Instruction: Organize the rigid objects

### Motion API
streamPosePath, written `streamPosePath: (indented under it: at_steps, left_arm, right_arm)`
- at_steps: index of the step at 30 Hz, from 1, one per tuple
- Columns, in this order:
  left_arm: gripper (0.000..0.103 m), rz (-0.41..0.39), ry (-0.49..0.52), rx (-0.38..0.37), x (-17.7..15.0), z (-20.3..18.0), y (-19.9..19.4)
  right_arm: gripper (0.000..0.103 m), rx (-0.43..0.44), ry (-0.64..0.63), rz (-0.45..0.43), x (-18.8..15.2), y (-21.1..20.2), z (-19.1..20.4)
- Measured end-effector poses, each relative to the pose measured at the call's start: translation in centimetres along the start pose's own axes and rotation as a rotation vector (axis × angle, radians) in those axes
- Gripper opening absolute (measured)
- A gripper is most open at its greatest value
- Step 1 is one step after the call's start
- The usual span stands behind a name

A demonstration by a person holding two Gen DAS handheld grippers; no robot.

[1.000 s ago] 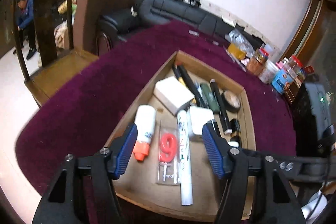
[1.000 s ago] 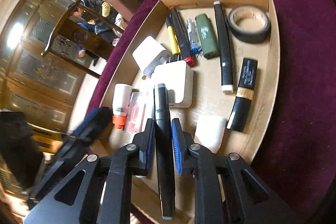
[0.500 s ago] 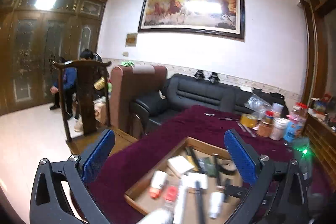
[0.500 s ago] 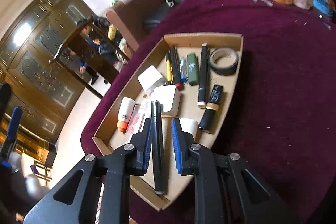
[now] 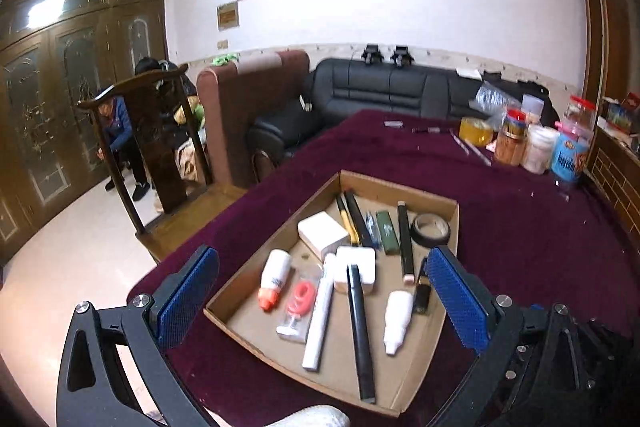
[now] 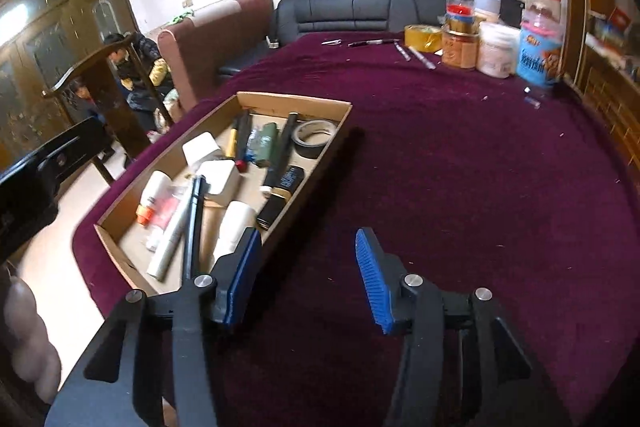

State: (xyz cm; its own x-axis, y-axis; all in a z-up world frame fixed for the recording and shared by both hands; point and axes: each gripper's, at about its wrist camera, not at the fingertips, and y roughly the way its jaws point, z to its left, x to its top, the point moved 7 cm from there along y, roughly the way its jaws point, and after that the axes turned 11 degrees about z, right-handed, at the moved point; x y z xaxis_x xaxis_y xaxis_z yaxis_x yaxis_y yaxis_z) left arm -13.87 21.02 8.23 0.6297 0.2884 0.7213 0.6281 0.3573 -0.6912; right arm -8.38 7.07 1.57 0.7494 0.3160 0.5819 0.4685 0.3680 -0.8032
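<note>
Cardboard tray point(image 5: 400, 189) on maroon desk point(image 5: 500, 227), loaded. Left to right inside: white bottle with orange cap point(image 5: 274, 279), red "9" candle pack point(image 5: 298, 303), white paint marker point(image 5: 320, 323), long black pen point(image 5: 360, 331), small white bottle point(image 5: 396, 321), black tape roll point(image 5: 431, 229) at far corner.

Left tool point(image 5: 320, 307): jaws fully apart, empty, above tray.

Right tool point(image 6: 308, 275): jaws just been opening, nothing between, over bare desk right of tray.

Judgement: sorting near complete; loose pens point(image 6: 414, 55) at far desk edge perhaps remain.

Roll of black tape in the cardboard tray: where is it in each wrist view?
Left wrist: roll of black tape lies right of centre, in the far right corner of the cardboard tray.
Right wrist: roll of black tape lies left of centre, upper half, same far right tray corner.
Shared landmark: green lighter left of the tape.
</note>
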Motion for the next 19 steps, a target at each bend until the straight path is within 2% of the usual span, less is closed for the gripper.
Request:
streamPosePath:
  at_steps: [3, 5, 8, 19]
  left_arm:
    - [0.102, 0.034, 0.006, -0.007, -0.7, -0.3, 0.4]
    - [0.102, 0.046, 0.002, -0.010, -0.8, -0.3, 0.7]
    - [0.102, 0.068, -0.004, -0.021, -1.0, -0.1, 1.2]
    - [0.102, 0.116, -0.003, -0.023, -1.3, 0.4, 2.8]
  right_arm:
    - [0.049, -0.047, -0.053, -0.022, -0.2, -0.6, 0.6]
    - [0.055, -0.074, -0.094, -0.038, -0.2, -0.8, 1.3]
    - [0.056, -0.098, -0.133, -0.050, -0.2, -0.9, 2.0]
    - [0.056, -0.106, -0.148, -0.031, -0.1, -0.2, 2.6]
